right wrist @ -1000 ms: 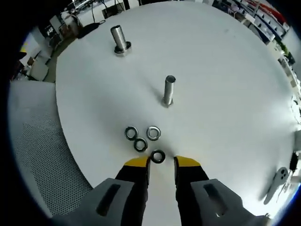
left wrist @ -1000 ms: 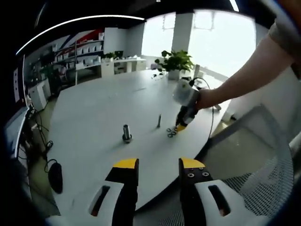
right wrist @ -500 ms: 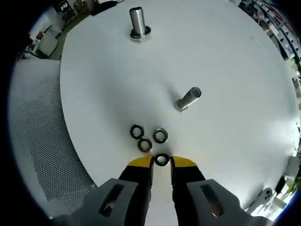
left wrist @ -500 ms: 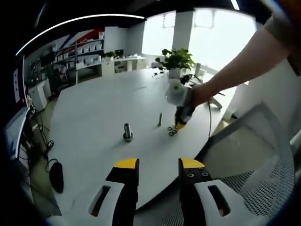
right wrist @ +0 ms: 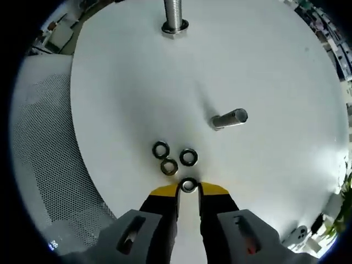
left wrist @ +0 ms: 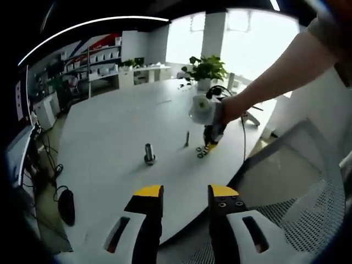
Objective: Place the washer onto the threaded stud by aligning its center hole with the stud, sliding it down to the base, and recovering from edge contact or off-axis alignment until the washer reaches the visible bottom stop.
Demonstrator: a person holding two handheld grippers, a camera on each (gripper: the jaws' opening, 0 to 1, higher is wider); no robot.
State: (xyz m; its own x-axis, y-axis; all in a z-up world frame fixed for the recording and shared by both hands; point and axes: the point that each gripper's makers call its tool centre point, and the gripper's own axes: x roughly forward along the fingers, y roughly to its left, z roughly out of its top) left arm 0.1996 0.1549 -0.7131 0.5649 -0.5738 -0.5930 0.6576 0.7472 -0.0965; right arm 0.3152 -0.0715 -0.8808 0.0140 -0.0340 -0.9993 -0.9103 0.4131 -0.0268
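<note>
On the white worktop [right wrist: 264,66], we see the right gripper [right wrist: 188,190] down at a cluster of four washers.

At the yellow tips of its fingers [right wrist: 164,191], one washer [right wrist: 188,185] sits in the narrow gap between them; whether they press on it, we cannot tell. Three more washers [right wrist: 174,158] lie just beyond it, close together. Farther out stands a slim threaded stud [right wrist: 230,119], well apart from a thicker stud [right wrist: 174,15] near the worktop's far edge. From the left gripper view, we find the left gripper [left wrist: 183,192] held off the worktop's near edge, fingers apart and empty, while a hand [left wrist: 230,109] holds the right gripper over the washers beside the slim stud.
</note>
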